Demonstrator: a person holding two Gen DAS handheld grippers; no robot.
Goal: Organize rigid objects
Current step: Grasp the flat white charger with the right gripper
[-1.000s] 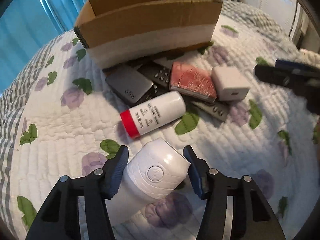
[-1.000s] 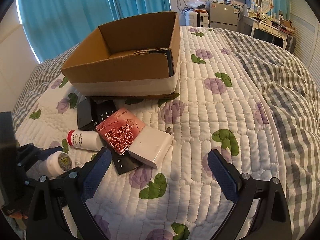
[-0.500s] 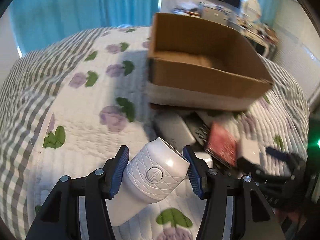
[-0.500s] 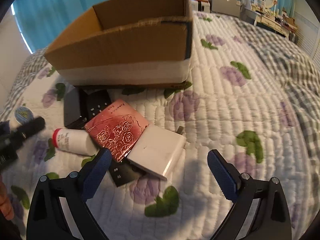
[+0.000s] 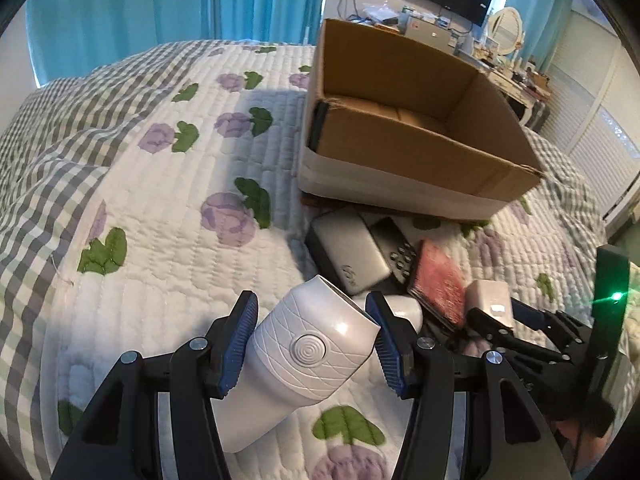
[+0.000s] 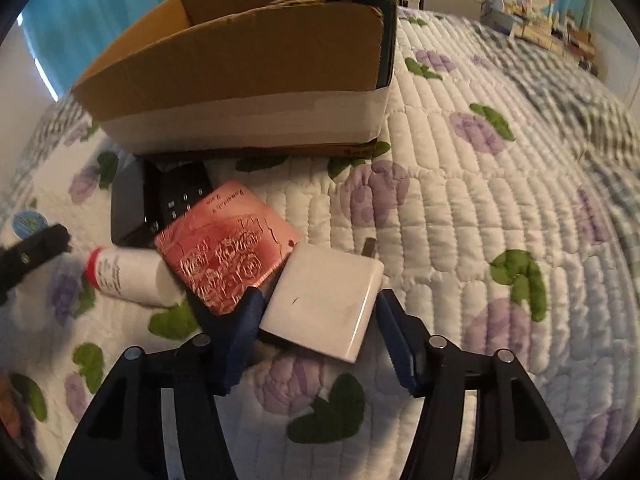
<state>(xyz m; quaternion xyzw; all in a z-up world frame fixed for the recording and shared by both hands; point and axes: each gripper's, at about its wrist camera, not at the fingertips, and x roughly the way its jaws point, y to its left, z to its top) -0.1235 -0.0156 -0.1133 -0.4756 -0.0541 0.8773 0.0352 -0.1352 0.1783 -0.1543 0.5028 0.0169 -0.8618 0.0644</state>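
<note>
My left gripper (image 5: 312, 340) is shut on a white quilted-pattern device (image 5: 308, 356) and holds it above the bed, in front of the open cardboard box (image 5: 416, 160). My right gripper (image 6: 320, 332) has its jaws around a white charger block (image 6: 324, 304), which lies on the quilt; both pads touch or nearly touch its sides. Beside it lie a red embossed case (image 6: 224, 252), a white bottle with a red cap (image 6: 128, 272), a black remote (image 6: 180, 196) and a dark power bank (image 6: 128, 204). The box (image 6: 248, 76) stands behind them.
The quilted floral bedspread (image 6: 460, 208) spreads to the right of the pile. A grey checked blanket (image 5: 48, 152) lies on the left. A dresser and TV stand beyond the bed. The right gripper shows in the left wrist view (image 5: 500, 320).
My left gripper lifted the white device off the quilt and swung toward the box. My right gripper moved forward and narrowed from wide open around the white charger block.
</note>
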